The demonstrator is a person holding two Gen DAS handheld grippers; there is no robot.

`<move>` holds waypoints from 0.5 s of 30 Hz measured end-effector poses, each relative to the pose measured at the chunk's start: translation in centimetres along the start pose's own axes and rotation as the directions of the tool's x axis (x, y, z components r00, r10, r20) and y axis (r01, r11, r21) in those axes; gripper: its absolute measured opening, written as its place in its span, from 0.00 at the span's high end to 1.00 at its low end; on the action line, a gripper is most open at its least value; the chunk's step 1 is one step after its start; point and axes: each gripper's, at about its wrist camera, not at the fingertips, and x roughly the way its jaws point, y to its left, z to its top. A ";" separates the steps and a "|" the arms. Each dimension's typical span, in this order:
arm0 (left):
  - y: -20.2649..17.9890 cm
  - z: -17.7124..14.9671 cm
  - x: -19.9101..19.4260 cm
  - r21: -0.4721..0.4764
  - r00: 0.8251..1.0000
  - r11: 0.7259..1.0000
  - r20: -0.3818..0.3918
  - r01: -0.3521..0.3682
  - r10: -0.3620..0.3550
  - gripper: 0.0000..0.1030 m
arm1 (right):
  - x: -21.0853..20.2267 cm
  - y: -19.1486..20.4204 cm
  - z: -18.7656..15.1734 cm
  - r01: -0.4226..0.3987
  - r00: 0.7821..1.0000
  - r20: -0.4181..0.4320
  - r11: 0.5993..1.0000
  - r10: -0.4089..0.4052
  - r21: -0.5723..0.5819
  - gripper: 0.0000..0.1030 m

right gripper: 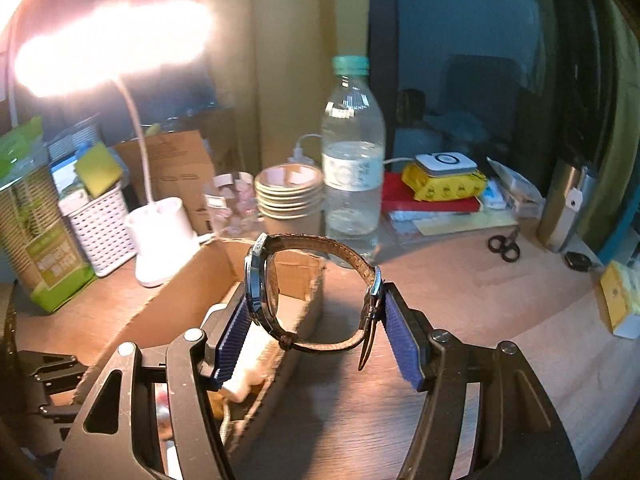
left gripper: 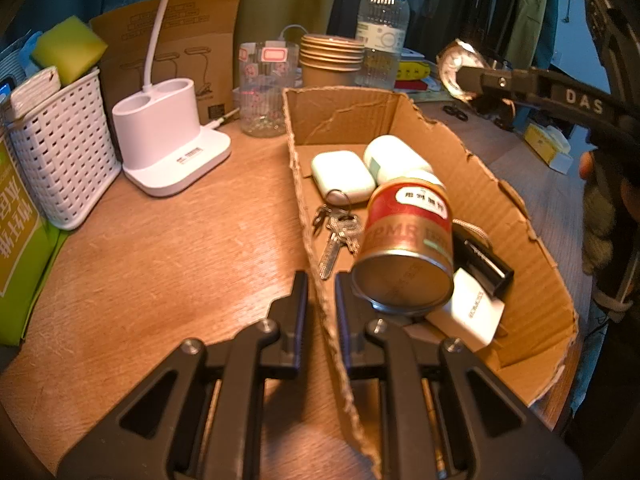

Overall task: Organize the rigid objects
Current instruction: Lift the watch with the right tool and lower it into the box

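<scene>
A torn cardboard box (left gripper: 472,168) lies on the wooden desk. It holds a red and gold can (left gripper: 408,240) on its side, two white cases (left gripper: 340,176), keys (left gripper: 338,236), a black tube (left gripper: 486,256) and a white block (left gripper: 468,312). My left gripper (left gripper: 321,292) is shut on the box's near left wall. My right gripper (right gripper: 316,320) is shut on a wristwatch (right gripper: 264,280) with a brown strap, held above the box's right side (right gripper: 192,280). The watch also shows in the left wrist view (left gripper: 456,68), high at the right.
A white desk lamp base (left gripper: 168,148), a white basket (left gripper: 60,160) with sponges, a glass jar (left gripper: 266,88), stacked paper cups (left gripper: 332,64) and a water bottle (left gripper: 382,28) stand behind the box. Black scissors (right gripper: 505,246), books and a yellow pack (right gripper: 444,186) lie at the right.
</scene>
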 end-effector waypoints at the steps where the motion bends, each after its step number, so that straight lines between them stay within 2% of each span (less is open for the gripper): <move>1: 0.0 0.0 0.0 0.000 1.000 1.000 0.000 0.000 0.000 0.86 | -0.2 0.4 0.0 -0.005 1.000 0.002 1.000 0.005 -0.009 0.35; 15: 0.0 0.0 0.0 0.001 1.000 1.000 0.001 -0.001 0.001 0.86 | -1.2 4.1 -0.8 -0.084 0.996 -0.009 0.994 0.084 -0.070 0.35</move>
